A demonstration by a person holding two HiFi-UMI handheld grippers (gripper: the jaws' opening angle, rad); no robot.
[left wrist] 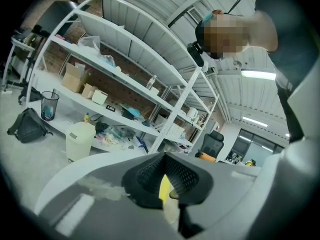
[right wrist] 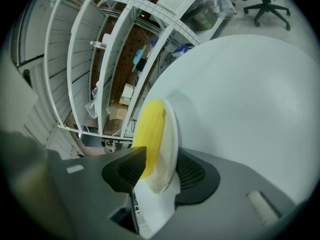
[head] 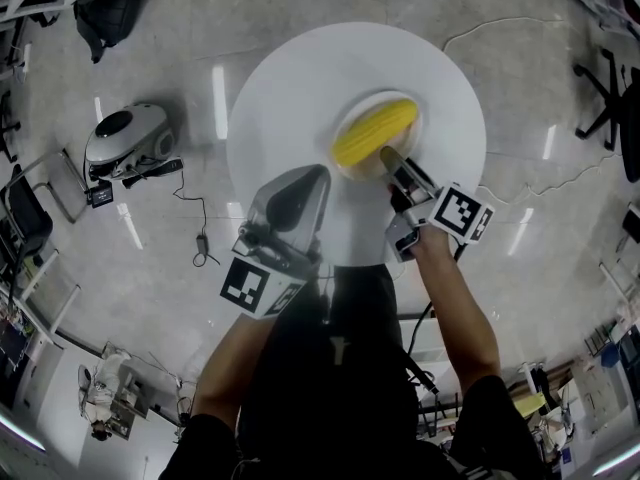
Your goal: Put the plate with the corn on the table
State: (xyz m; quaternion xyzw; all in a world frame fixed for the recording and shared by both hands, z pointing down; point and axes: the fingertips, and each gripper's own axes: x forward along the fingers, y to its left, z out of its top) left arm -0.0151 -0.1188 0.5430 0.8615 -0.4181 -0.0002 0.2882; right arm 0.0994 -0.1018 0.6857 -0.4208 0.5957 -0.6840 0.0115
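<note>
A yellow corn cob (head: 375, 131) lies on a small white plate (head: 352, 113), which rests on the round white table (head: 300, 78). My right gripper (head: 388, 156) is at the plate's near edge. In the right gripper view its jaws stand open on either side of the plate's rim (right wrist: 170, 144), with the corn (right wrist: 150, 129) by the left jaw. The pads do not press on the plate. My left gripper (head: 315, 173) hovers over the table's near side, left of the plate, shut and holding nothing. Through the slit between its jaws a strip of corn (left wrist: 164, 189) shows.
On the floor to the left sit a grey and white machine (head: 125, 138), a loose cable (head: 200, 238) and a black bag (head: 110, 8). An office chair (head: 610, 98) stands at the right. White shelving (left wrist: 125, 74) with boxes and a bin (left wrist: 80, 140) lies beyond the table.
</note>
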